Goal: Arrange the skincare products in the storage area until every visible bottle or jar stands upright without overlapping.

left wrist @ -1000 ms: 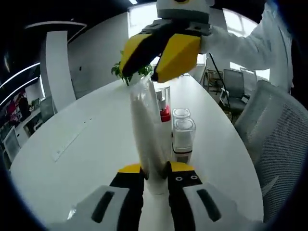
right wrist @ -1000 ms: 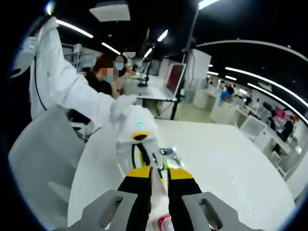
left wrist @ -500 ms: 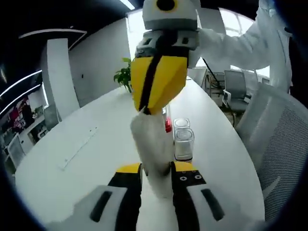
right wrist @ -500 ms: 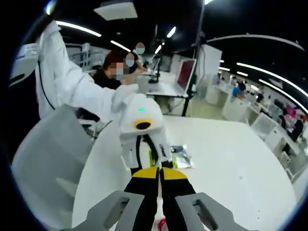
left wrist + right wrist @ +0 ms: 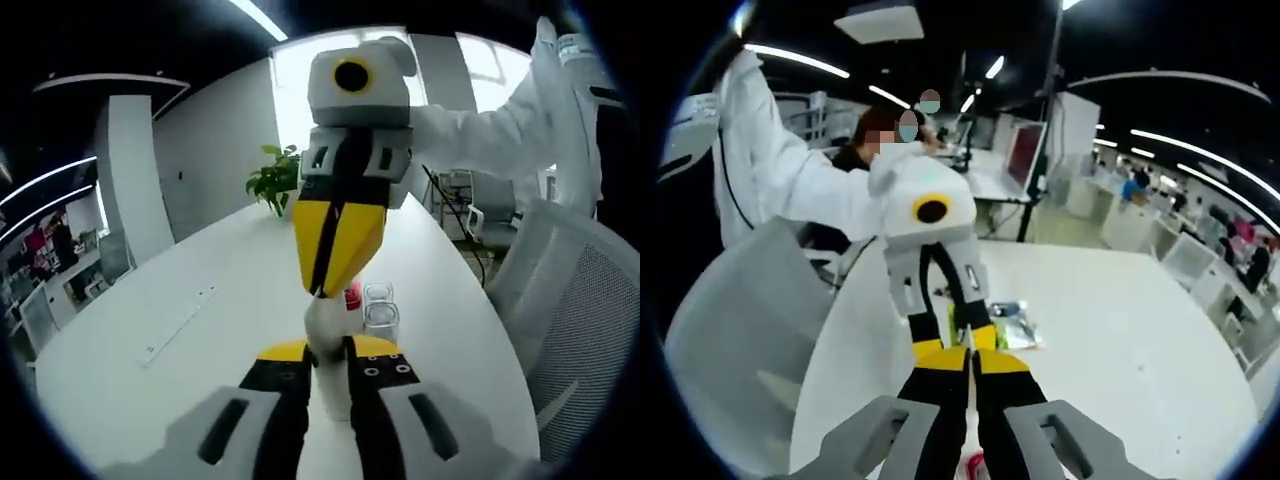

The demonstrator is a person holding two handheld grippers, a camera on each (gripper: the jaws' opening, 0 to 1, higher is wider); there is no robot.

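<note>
Between the jaws of the left gripper (image 5: 330, 358), low in the left gripper view, a white tube (image 5: 329, 340) stood lifted off the white table (image 5: 200, 320), clenched at its lower end, while the right gripper (image 5: 338, 288) pinched its upper end from above with jaws all but closed. Just beyond it, two clear jars (image 5: 381, 318) and a red-capped bottle (image 5: 352, 296) stood upright and close together on the table. Judged from this, the tube needed lowering slowly, vertical, onto bare table beside that cluster, with both grips kept until its base sat flat.
</note>
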